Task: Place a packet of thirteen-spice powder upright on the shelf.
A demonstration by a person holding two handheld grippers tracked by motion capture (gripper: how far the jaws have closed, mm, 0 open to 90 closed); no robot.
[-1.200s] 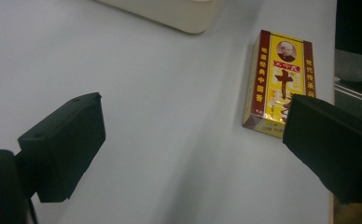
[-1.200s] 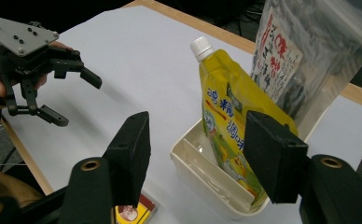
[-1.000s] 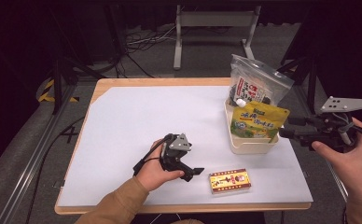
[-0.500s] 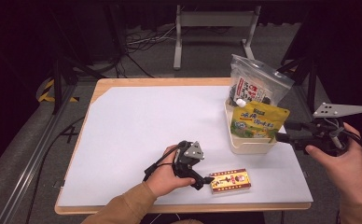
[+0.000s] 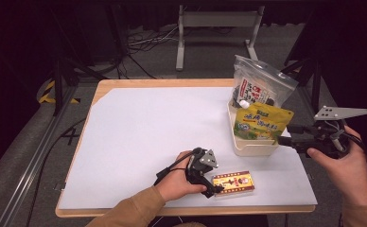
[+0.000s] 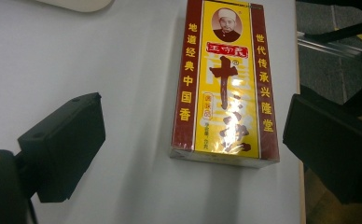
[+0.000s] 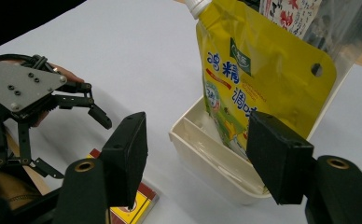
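Your left gripper (image 5: 209, 182) is down at the near edge of the table (image 5: 139, 127), fingers (image 6: 62, 144) wide apart and straddling the red and yellow box (image 6: 225, 84), which lies flat on the white sheet, nothing pressing on it yet. In the left gripper view the box sits between the two fingers but closer to the right one, gaps on both sides, so no grip so far. Your right gripper (image 5: 285, 140) hangs just beside the cream tray (image 5: 248, 149) at the right side of the table, fingers (image 7: 125, 151) also spread and empty. The tray already holds a yellow pouch (image 5: 262, 124) standing up in it and a clear bag (image 5: 262, 90) behind that. So it looks like two items are packed and the box is the one left out on the table. Judging from this, the pick is just starting: you'd need to close on the box, lift it, and carry it over to the tray, where the free space looks tight
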